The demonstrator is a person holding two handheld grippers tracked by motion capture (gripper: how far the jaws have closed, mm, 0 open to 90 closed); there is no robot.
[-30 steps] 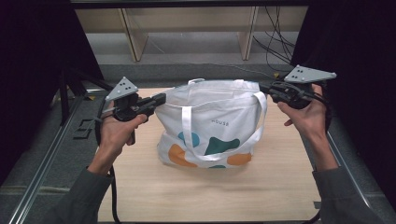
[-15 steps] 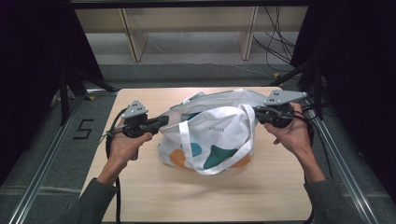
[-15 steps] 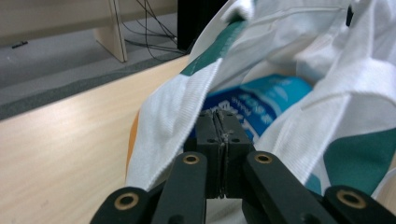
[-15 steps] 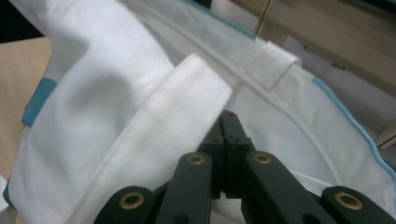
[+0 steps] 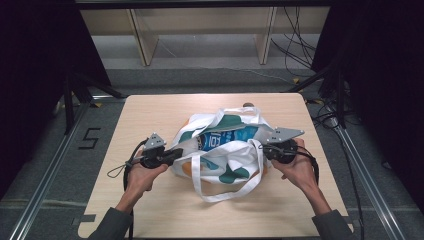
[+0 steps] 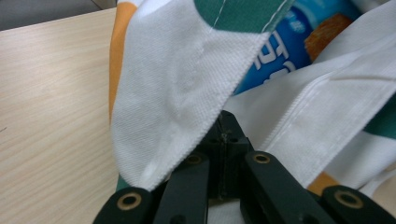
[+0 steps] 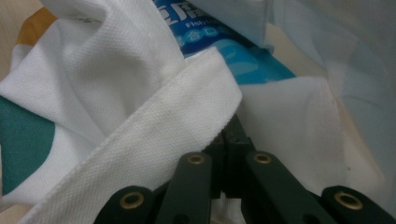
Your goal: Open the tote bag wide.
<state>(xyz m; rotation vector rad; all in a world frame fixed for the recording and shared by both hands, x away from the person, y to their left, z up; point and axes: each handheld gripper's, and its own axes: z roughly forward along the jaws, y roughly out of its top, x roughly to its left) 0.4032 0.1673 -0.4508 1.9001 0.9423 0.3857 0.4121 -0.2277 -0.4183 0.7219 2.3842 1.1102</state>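
At the middle of the pale wooden desk [image 5: 150, 210], the white canvas tote bag with green and orange patches [image 5: 227, 170] now lies slumped on its side, where half a second ago it hung fuller between your hands and a second ago stood upright with its mouth up. You have lowered it and drawn it toward the near edge. Judged from this, the bag is being tipped or spread so that its contents come to the mouth; the blue printed packet [image 5: 220, 138] shows in the opening, toward the far side.

Your left gripper [image 5: 172, 156] holds the bag's left edge. In the left gripper view its fingers [image 6: 219, 135] are closed together with the hemmed white fabric [image 6: 187, 88] draped over the tips; the pinch point itself is covered by cloth. Your right gripper [image 5: 265, 150] holds the right edge. In the right gripper view its fingers [image 7: 229, 135] are likewise closed, under a white woven strap [image 7: 154, 154].

One strap loop [image 5: 220, 192] trails loose onto the desk toward you.

Not determinable: how much fabric sits between either pair of fingers, whether the packet is the only item inside, and the print on it, which is cut off in both gripper views. A translucent pale sheet [image 7: 327, 42] at the upper right of the right gripper view cannot be identified.
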